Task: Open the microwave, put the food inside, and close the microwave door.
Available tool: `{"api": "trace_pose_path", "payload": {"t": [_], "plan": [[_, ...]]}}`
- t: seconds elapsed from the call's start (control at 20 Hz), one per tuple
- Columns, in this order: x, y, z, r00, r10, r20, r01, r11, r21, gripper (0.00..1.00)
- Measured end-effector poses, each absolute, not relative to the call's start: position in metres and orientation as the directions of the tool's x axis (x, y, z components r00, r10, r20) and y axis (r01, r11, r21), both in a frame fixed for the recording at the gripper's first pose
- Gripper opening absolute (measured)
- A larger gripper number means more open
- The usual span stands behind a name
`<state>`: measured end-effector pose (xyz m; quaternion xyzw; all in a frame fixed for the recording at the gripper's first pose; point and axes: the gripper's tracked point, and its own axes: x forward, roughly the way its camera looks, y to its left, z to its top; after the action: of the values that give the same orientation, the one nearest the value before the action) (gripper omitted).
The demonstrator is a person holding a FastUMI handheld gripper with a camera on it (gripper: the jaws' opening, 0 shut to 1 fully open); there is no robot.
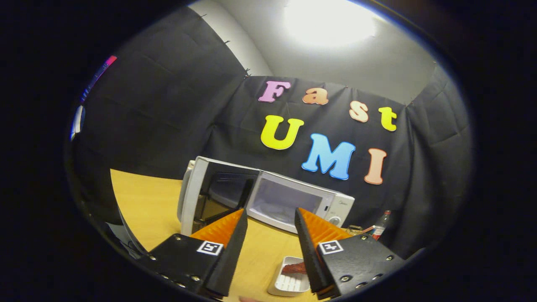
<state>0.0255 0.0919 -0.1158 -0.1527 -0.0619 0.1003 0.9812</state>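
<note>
A white microwave stands on the wooden table beyond my fingers, its door swung open to the left so the pale cavity shows. A white tray with reddish food lies on the table below and between my fingers, close to the right finger. My gripper is open, held above the table with nothing between its fingers, its tips in line with the lower front of the microwave.
A bottle with a red cap and some small items stand on the table to the right of the microwave. Black cloth walls close the booth behind and at both sides. Bare tabletop lies to the left of the open door.
</note>
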Motion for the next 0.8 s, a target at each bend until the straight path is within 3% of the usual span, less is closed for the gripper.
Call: {"api": "trace_pose_path", "payload": {"t": [0.05, 0.15, 0.45, 0.6, 0.65, 0.8], "plan": [[0.026, 0.080, -0.119, 0.975, 0.205, 0.086, -0.170, 0.936, -0.308, 0.86], [0.030, 0.050, -0.129, 0.983, 0.177, 0.054, -0.154, 0.944, -0.293, 0.93], [0.049, -0.021, -0.160, 0.992, 0.122, -0.022, -0.124, 0.972, -0.198, 0.93], [0.064, -0.037, -0.187, 0.985, 0.142, -0.097, -0.149, 0.986, -0.074, 0.93], [0.066, -0.040, -0.197, 0.979, 0.161, -0.129, -0.165, 0.986, -0.022, 0.85], [0.082, -0.051, -0.217, 0.962, 0.189, -0.198, -0.163, 0.977, 0.137, 0.85]]}}
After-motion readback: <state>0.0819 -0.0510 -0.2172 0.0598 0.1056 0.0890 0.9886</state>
